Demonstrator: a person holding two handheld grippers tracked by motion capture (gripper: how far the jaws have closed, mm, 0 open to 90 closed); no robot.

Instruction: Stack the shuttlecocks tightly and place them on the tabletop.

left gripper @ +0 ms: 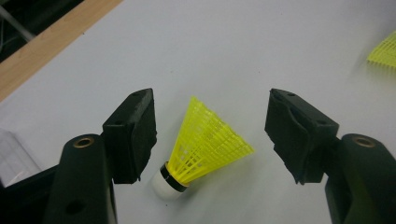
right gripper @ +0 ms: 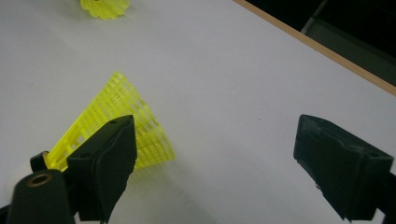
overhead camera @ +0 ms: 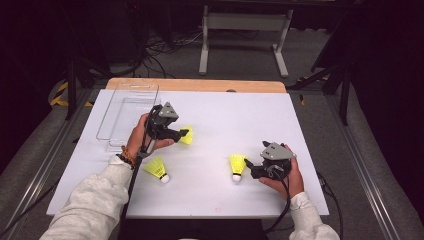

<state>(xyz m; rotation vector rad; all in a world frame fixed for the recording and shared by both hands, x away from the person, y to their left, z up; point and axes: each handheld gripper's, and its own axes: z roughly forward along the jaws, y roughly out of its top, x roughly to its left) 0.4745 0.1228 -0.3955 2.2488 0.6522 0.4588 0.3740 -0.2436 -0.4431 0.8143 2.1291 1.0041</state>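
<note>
Sleeves and hands enter the high view from below. On the white table [overhead camera: 210,200] the left gripper [overhead camera: 186,133] touches a yellow shuttlecock [overhead camera: 187,135], and the right gripper [overhead camera: 248,167] sits beside a second shuttlecock [overhead camera: 237,167]. A third shuttlecock [overhead camera: 157,169] lies apart.

Seen from the left gripper view, the jaws stand open around the shuttlecock [left gripper: 198,147], not pressing it.

Seen from the right gripper view, the jaws stand wide, holding nothing; the shuttlecock [right gripper: 112,123] lies behind one jaw.

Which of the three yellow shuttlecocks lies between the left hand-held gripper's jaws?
The farthest shuttlecock, at the left hand-held gripper; the other two lie nearer the table's front edge.
</note>
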